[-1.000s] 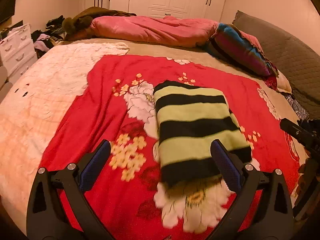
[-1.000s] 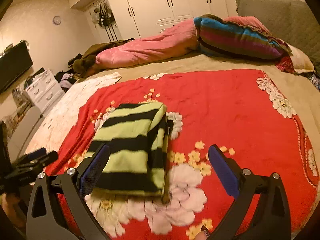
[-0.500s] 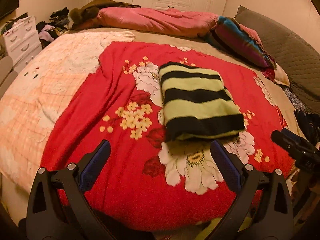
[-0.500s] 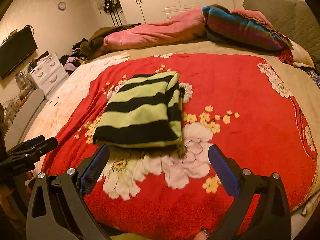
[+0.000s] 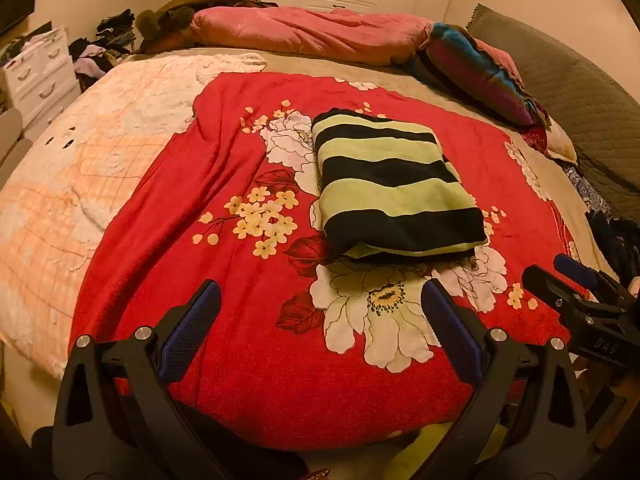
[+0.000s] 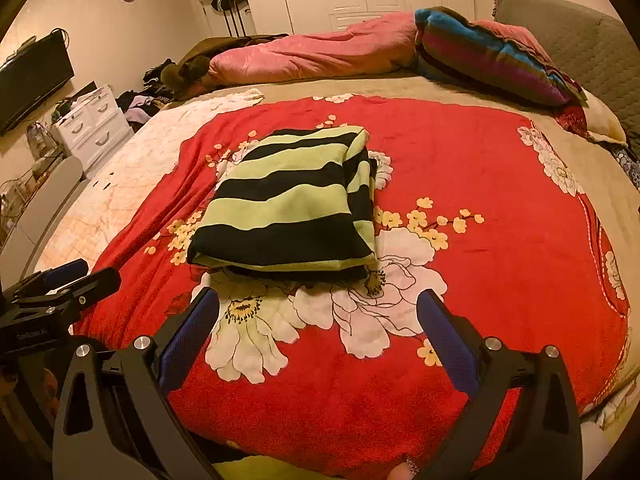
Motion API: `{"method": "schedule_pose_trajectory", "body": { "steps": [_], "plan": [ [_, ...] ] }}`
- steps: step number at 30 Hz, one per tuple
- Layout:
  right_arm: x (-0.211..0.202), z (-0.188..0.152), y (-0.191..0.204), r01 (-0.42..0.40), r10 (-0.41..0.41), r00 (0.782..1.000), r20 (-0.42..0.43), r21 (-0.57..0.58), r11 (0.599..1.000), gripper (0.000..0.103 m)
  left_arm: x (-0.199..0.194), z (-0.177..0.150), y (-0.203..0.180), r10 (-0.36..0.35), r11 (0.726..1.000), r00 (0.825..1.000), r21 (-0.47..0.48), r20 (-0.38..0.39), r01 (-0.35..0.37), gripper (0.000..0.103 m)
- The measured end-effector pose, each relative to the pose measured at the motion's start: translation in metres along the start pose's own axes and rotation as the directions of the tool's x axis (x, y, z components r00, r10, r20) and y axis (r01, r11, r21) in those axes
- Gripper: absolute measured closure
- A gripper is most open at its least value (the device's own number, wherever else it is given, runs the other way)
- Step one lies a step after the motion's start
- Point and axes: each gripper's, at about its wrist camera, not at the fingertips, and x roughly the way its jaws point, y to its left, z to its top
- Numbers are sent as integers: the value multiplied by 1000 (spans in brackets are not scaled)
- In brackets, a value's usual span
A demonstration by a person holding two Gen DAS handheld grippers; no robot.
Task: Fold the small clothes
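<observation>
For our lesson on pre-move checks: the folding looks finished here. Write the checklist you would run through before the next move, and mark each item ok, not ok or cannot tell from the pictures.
1. Green-and-black striped knit garment folded into a compact rectangle: ok.
2. Garment resting wholly on the red floral blanket, away from the bed edge: ok.
3. Left tool open and empty: ok.
4. Right tool open and empty: ok.
5. Both tools clear of the garment, nothing snagged on the blue pads: ok.
6. Layers underneath lying flat, no sleeve bunched inside: cannot tell; the near edge shows stacked layers only.
</observation>
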Motion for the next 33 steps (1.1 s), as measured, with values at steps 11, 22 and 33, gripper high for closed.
{"method": "schedule_pose_trajectory", "body": {
  "steps": [11, 22, 33],
  "plan": [
    [1, -1, 1, -6, 6, 1000, 0, 0, 1000, 4, 1, 0, 0, 20, 1000, 1000, -8, -4, -20, 9],
    [1, -1, -1, -2, 2, 1000, 3, 3, 1000, 4, -1, 1, 0, 36, 999, 999, -14, 2, -36, 9],
    [1, -1, -5, 0, 0, 1000, -4, 29, 1000, 4, -3, 2, -1, 39, 999, 999, -11, 7, -39, 9]
  ]
}}
